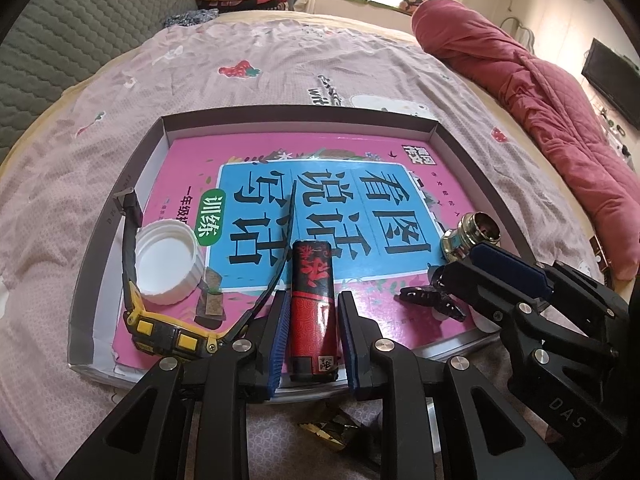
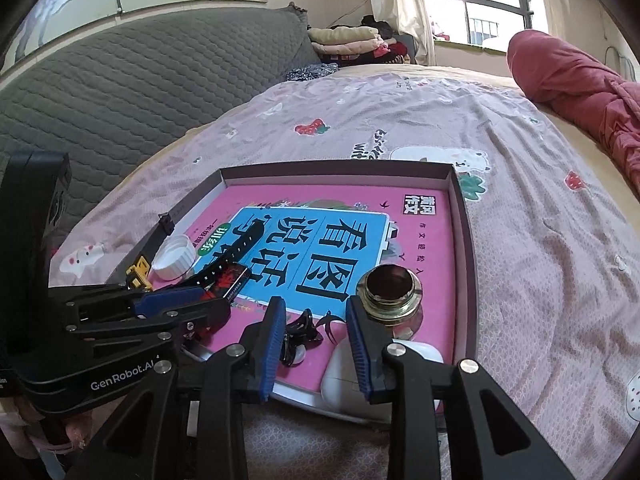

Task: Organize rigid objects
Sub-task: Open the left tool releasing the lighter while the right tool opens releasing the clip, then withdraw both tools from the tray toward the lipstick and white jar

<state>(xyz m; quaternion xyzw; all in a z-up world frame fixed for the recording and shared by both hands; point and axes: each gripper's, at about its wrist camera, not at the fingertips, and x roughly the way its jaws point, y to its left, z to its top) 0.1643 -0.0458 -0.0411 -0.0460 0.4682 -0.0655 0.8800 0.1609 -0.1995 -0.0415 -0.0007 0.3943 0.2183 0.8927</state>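
Note:
A shallow grey box (image 1: 100,240) on the bed holds a pink book (image 1: 360,168). On the book lie a red and black lighter (image 1: 313,304), a white cap (image 1: 166,264), a black and yellow watch (image 1: 160,330), a brass fitting (image 1: 472,236), a black hair clip (image 1: 430,300) and a white case (image 2: 340,376). My left gripper (image 1: 314,320) is open, its pads either side of the lighter with small gaps. My right gripper (image 2: 316,344) is open over the hair clip (image 2: 300,340) and white case, beside the brass fitting (image 2: 390,292).
A pink sheet (image 1: 280,72) covers the bed around the box. A red quilt (image 1: 540,92) lies at the right. A grey headboard (image 2: 140,80) stands at the left. Folded clothes (image 2: 348,40) are stacked at the back. A gold wrapper (image 1: 328,432) lies below the box's front edge.

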